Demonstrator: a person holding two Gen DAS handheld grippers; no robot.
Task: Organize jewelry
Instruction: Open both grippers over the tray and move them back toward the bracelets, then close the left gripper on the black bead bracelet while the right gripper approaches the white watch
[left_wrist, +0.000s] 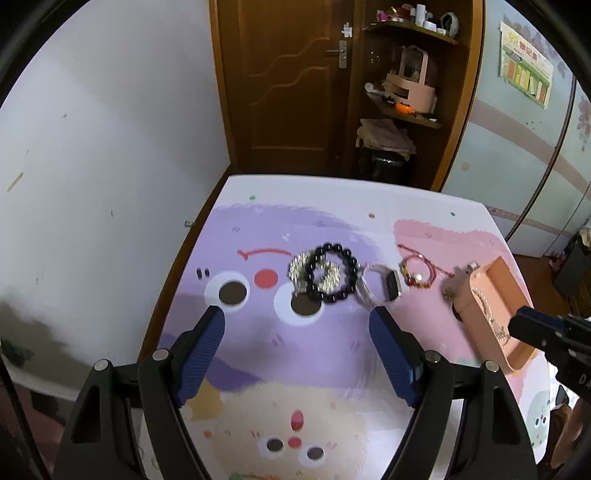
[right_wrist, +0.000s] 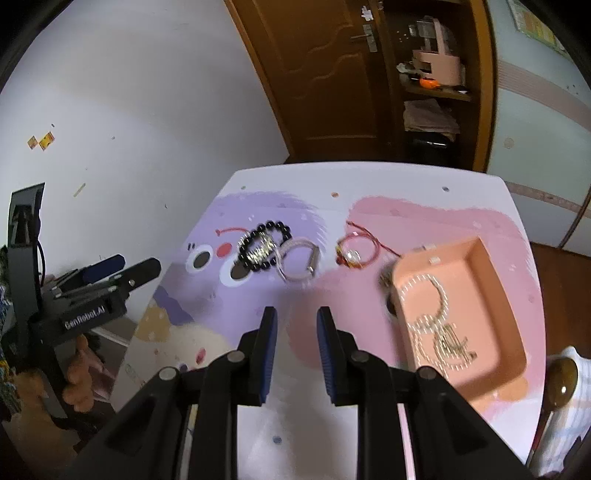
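Both grippers tilt down over the mat (left_wrist: 258, 332). Left gripper (left_wrist: 297, 317) gapes, empty; right gripper (right_wrist: 296, 317) is slightly parted, empty. Necklace (right_wrist: 436, 325) lies in the tray (right_wrist: 491, 280); bracelets (left_wrist: 334, 271) on the mat.

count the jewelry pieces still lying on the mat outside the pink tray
4, in a row: a silver chain at the left, a black bead bracelet overlapping it, a white watch, then a red string bracelet nearest the tray. Something small beside the tray is too blurred to identify.

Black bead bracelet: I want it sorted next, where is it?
In the left wrist view, the black bead bracelet lies mid-table, overlapping the silver chain, left of the white watch.
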